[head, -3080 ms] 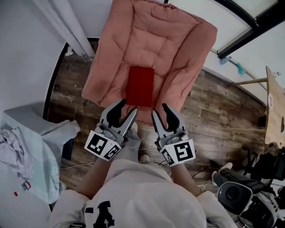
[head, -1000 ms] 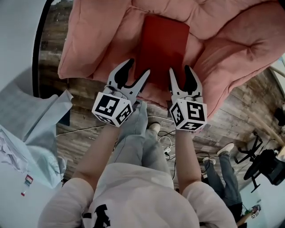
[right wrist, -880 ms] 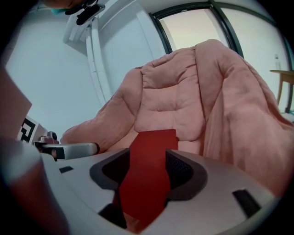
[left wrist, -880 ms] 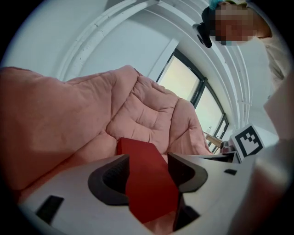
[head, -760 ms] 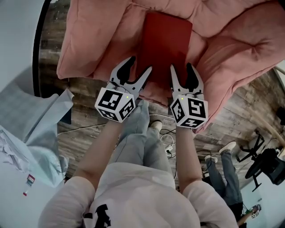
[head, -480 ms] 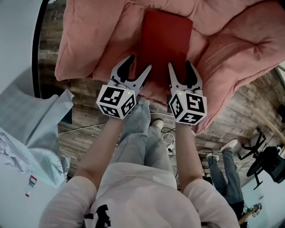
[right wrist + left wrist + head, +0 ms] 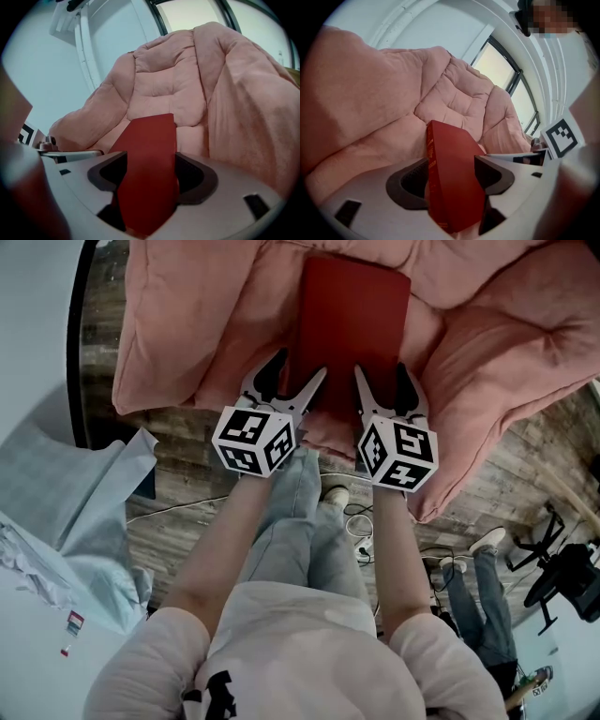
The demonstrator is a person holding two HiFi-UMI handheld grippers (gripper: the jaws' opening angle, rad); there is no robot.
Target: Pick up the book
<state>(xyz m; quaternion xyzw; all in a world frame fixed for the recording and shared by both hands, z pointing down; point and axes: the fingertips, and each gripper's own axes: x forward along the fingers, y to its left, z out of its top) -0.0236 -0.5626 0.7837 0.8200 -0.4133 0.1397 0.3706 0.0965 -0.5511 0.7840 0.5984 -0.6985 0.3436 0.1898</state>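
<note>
Biggest worry is the pink cushion [image 7: 525, 343]. It's soft and lumpy, so when you close and lift, it will probably give way under the jaws, and the red book [image 7: 352, 324] lying in the middle of it could sink or slide away from you instead of coming up.

Next is the book itself. You're only at its near end, one gripper at each near corner. Lifted from that end, the far end will likely droop, and the cover might flop open if you only catch a few pages.

Then the claws. The left gripper [image 7: 298, 371] and right gripper [image 7: 382, 376] both have their jaws spread wide, and they've just been opening further. Each has the book's corner between its jaws, but neither is clamping yet. Close one before the other and you'll twist the book or shove it sideways.

Stuff you can't really see:
- The cushion's top and sides run out of the head view.
- The book's near edge is hidden behind the grippers there.
- I can't tell whether any jaw has got under the book or is just sitting on the cushion beside it.
- The gold print on the spine is too small to read.
</note>
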